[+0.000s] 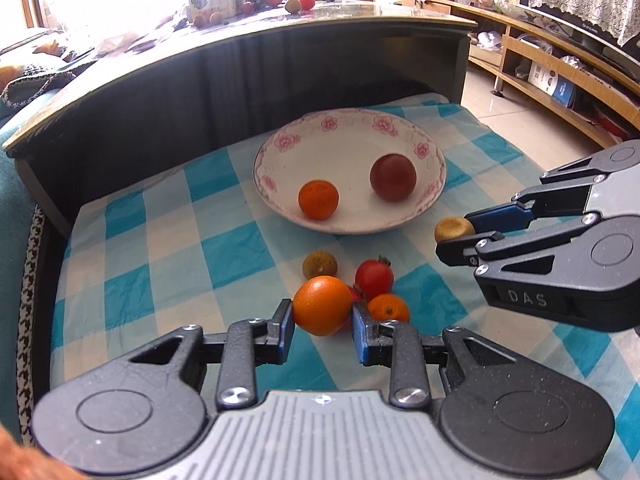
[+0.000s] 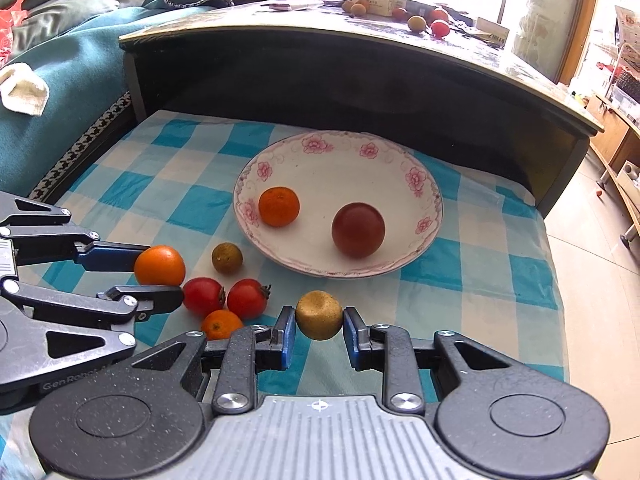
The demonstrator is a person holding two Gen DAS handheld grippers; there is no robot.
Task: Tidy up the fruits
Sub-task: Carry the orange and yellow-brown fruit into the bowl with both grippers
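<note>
A white flowered plate (image 1: 416, 132) (image 2: 400, 160) on the blue checked cloth holds a small orange (image 1: 318, 199) (image 2: 279, 206) and a dark red plum (image 1: 393, 177) (image 2: 358, 229). My left gripper (image 1: 322, 312) (image 2: 160, 272) is shut on a larger orange (image 1: 322, 310) (image 2: 159, 265) in front of the plate. My right gripper (image 2: 319, 322) (image 1: 460, 236) is shut on a yellow-brown fruit (image 2: 319, 314) (image 1: 454, 229) near the plate's front edge. On the cloth lie a brown-green fruit (image 1: 319, 265) (image 2: 227, 257), two red fruits (image 2: 203, 295) (image 2: 247, 298) and a little orange (image 1: 388, 307) (image 2: 221, 324).
A dark low table (image 1: 280, 36) (image 2: 360, 40) overhangs the cloth behind the plate, with more fruit and a box on top. A teal sofa (image 2: 60, 80) lies to the left. Tiled floor (image 2: 600, 280) and wooden shelving (image 1: 560, 80) are to the right.
</note>
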